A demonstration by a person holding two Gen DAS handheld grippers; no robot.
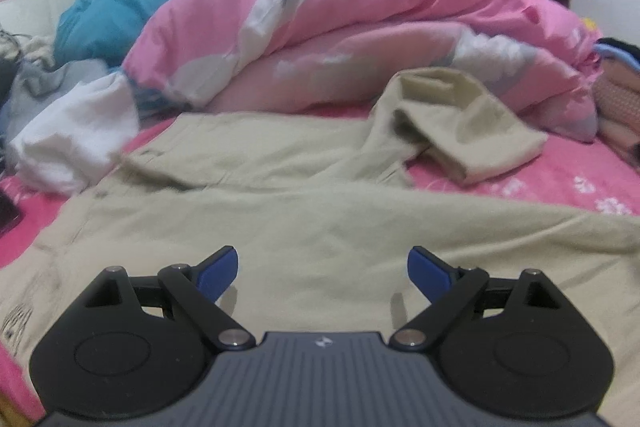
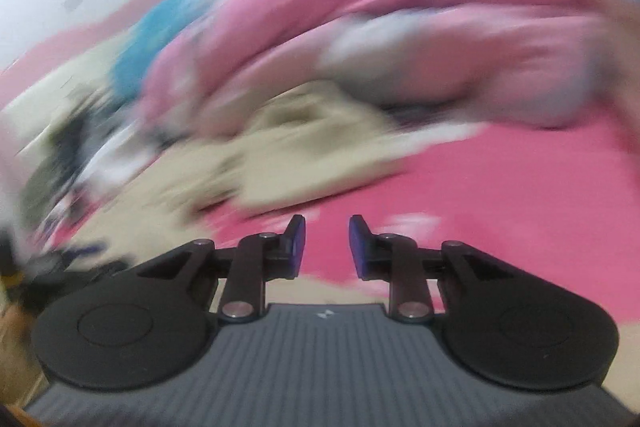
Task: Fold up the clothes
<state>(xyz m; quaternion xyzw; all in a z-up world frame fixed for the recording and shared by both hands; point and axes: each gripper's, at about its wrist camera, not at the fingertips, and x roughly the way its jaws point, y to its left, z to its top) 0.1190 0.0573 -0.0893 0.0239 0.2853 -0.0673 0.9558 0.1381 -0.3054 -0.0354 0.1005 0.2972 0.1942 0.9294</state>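
A beige garment lies spread over the pink bed sheet, with one sleeve folded back at the far right. My left gripper hovers low over the garment's near part, wide open, nothing between its blue pads. The right wrist view is badly blurred. There my right gripper stands over bare pink sheet with a narrow gap between its pads and nothing in it. The beige garment lies ahead and to its left.
A bunched pink quilt fills the back of the bed, with a blue cover behind it on the left. White cloth and grey clothes lie at the left. A dark flat object rests at the left edge.
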